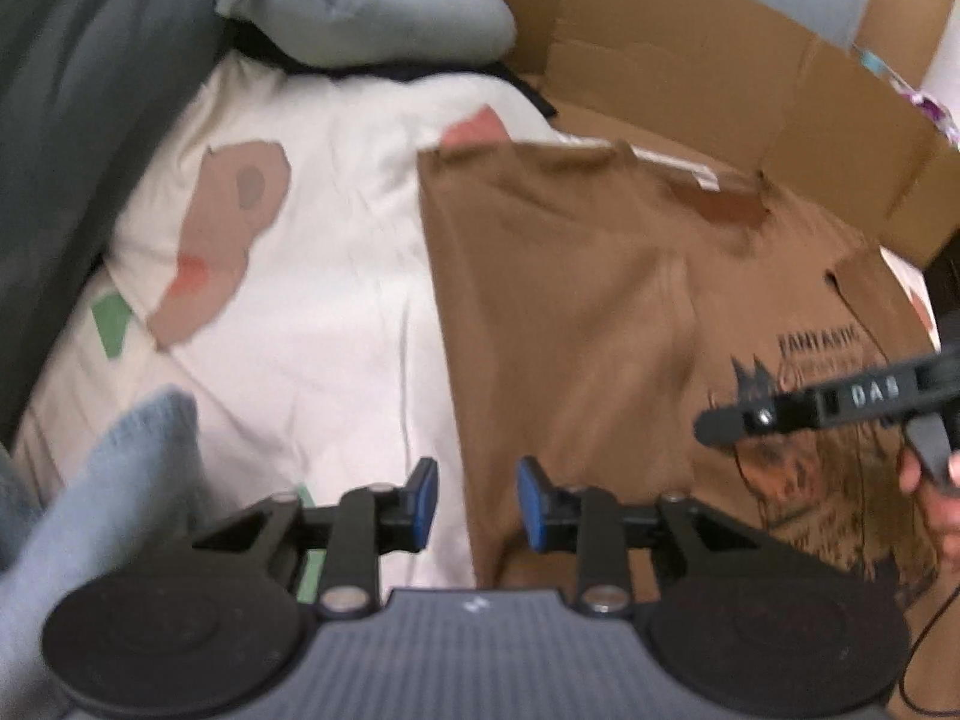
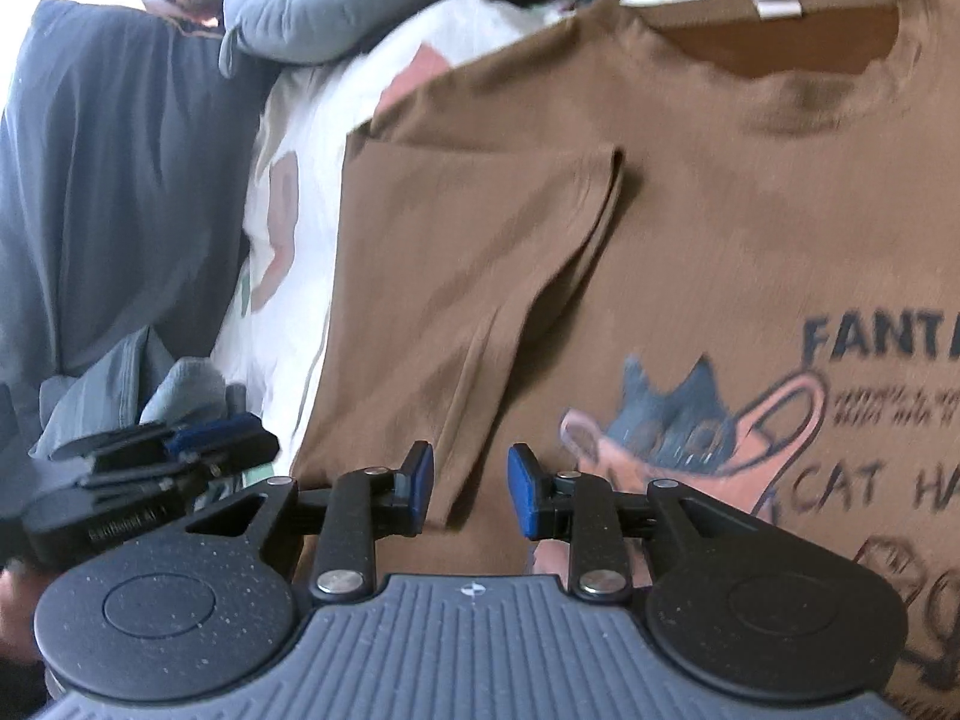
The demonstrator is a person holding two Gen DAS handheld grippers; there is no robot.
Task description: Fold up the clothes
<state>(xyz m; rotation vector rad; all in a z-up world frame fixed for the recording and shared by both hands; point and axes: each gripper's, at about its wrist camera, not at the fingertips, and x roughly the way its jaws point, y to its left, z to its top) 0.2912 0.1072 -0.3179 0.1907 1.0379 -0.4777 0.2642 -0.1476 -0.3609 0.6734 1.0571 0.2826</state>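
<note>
Brown T-shirt lies flat before me, print side up with a cat graphic; one sleeve folded inward over the body.

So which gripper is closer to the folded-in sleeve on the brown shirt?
Right. The right gripper hovers at the lower tip of the sleeve, jaws open. The left gripper sits off the shirt's side edge, over the sheet.

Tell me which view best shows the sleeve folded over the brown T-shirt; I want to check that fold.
The right wrist view: the folded sleeve lies in full sight on the brown printed T-shirt, just ahead of the open right gripper. The left wrist view shows only the shirt's straight left edge, no distinct sleeve.
</note>
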